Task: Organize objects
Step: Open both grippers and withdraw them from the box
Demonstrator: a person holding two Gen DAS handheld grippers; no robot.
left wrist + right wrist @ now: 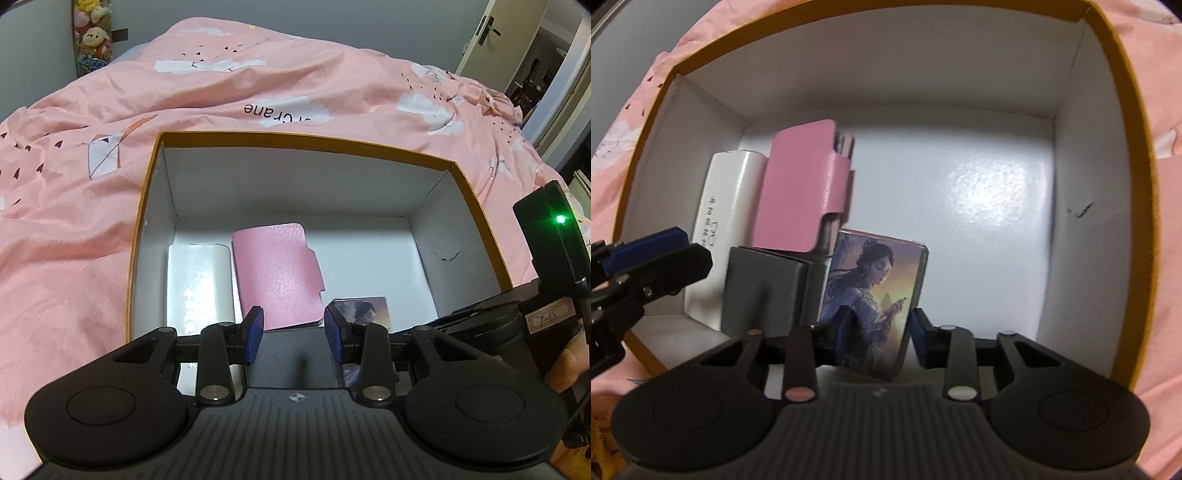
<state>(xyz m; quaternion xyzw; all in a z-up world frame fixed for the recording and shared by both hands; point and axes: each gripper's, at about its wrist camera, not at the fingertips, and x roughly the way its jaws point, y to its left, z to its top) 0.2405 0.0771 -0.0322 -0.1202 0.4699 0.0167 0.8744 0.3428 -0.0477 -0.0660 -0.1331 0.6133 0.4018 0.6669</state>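
An open cardboard box [295,138] with an orange rim and white inside lies on a pink bedspread. In it are a white case [199,280], a pink card holder [277,273], a grey box [761,291] and a small box with a painted figure [875,295]. The picture box stands upright on the floor beside the grey box. My right gripper [879,332] straddles it, open, with a sliver of gap at the right pad [918,332]. My left gripper [293,332] hovers open above the grey box [291,354], holding nothing. One of its blue fingers [646,245] shows at the left.
The right half of the box floor [997,221] is bare white. Pink bedding [74,221] surrounds the box. The right tool's black housing with a green light [543,236] is at the box's right wall. A doorway [535,74] is far right.
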